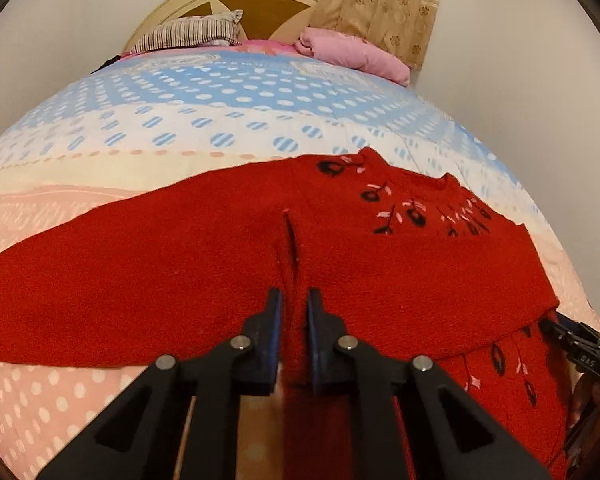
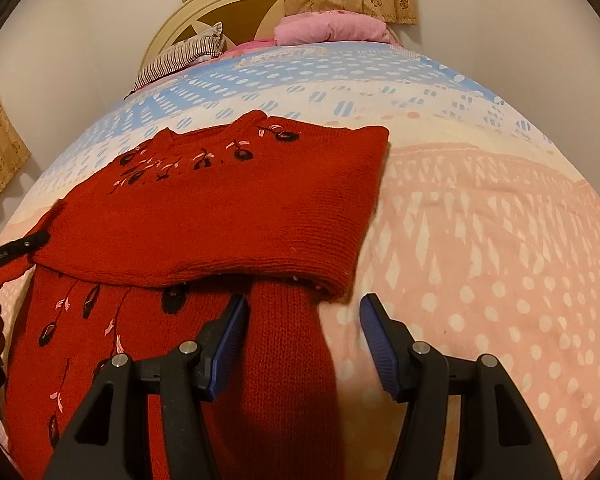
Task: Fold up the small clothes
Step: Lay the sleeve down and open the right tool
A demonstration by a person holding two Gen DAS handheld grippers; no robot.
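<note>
Sweater [image 1: 220, 248] on bed [image 1: 180, 120], long axis left-right. My left jaws [image 1: 294, 320] pinch its near hem. Right jaws [image 2: 302, 320] half open, astride the sleeve [image 2: 284, 328], gripping nothing.

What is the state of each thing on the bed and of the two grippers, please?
Red sweater: lying on the bed, partly folded, one part laid over its body.
Left gripper: shut, pinching a fold of the sweater.
Right gripper: open, a red sleeve between its fingers.
Bedsheet: spread flat.
Striped pillow: lying at the headboard.
Pink cloth: bundled near the headboard.
</note>
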